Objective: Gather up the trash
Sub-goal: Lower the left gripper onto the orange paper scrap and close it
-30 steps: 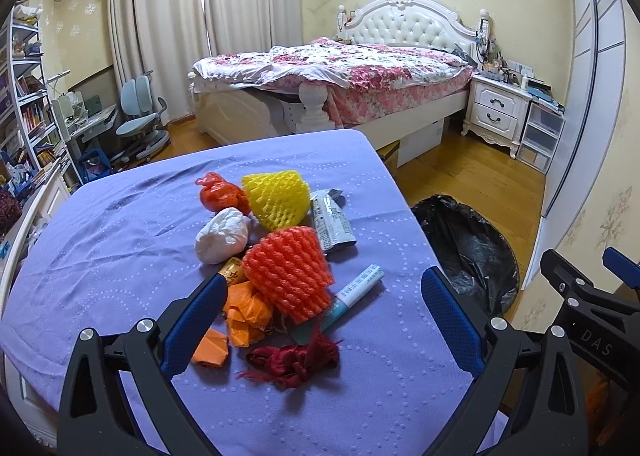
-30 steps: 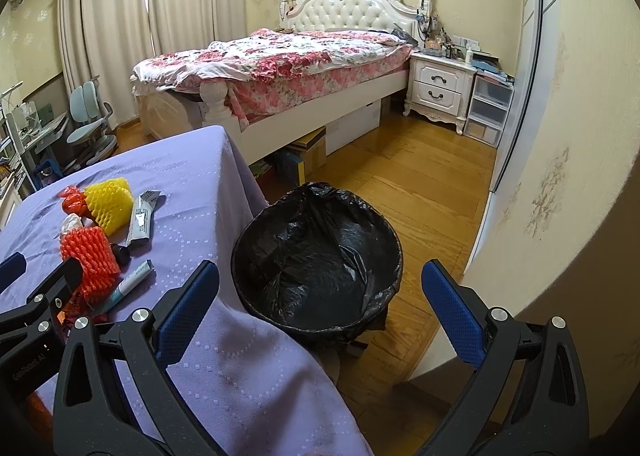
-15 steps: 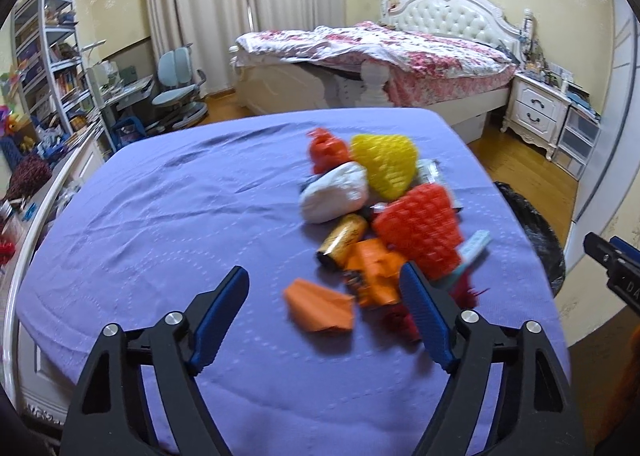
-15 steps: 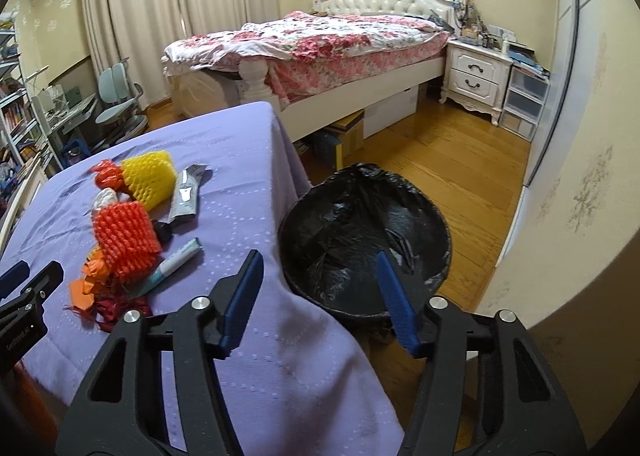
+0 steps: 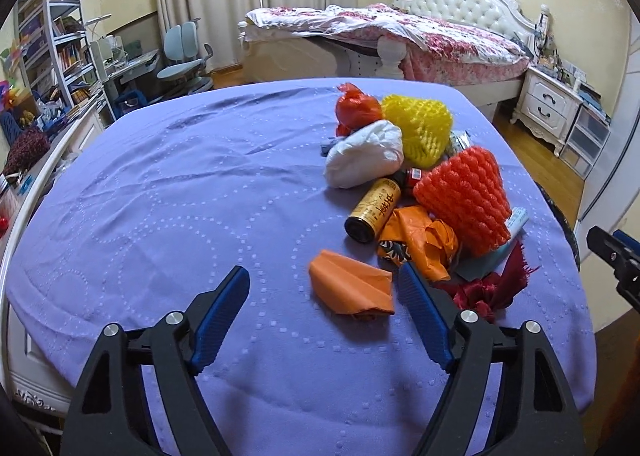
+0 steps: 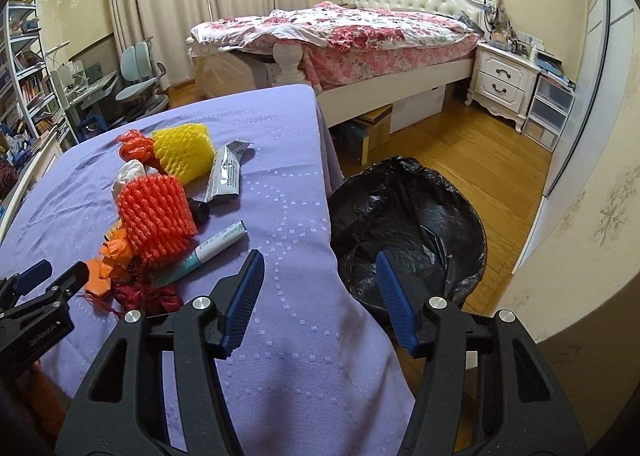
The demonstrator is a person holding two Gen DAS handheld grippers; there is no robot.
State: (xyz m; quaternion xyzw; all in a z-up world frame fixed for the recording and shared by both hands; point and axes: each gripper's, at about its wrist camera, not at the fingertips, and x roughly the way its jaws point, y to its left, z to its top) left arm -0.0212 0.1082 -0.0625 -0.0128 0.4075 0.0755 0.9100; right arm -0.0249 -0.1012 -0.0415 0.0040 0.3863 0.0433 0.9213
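Note:
A pile of trash lies on the purple tablecloth (image 5: 180,195): an orange folded paper (image 5: 352,288), a crumpled orange wrapper (image 5: 420,240), an orange foam net (image 5: 464,199), a yellow foam net (image 5: 420,127), a white crumpled bag (image 5: 364,155), a small gold bottle (image 5: 372,207) and a dark red ribbon (image 5: 492,288). My left gripper (image 5: 322,272) hovers open just in front of the orange paper, gripping nothing. Over the table's right edge my right gripper (image 6: 319,256) stands open and empty. Beyond it is the black-lined bin (image 6: 408,223). A toothpaste tube (image 6: 200,252) lies left of it.
A silver tube (image 6: 226,171) lies behind the foam nets. The bin stands on the wood floor against the table's right side. Farther back are a bed (image 6: 340,31), a nightstand (image 6: 504,83), a desk chair (image 5: 184,55) and bookshelves (image 5: 52,55) at the left.
Both grippers' jaws have narrowed from wide open. The left gripper slid left and lower, so the pile now sits to its right. The right gripper swung left, toward the table edge.

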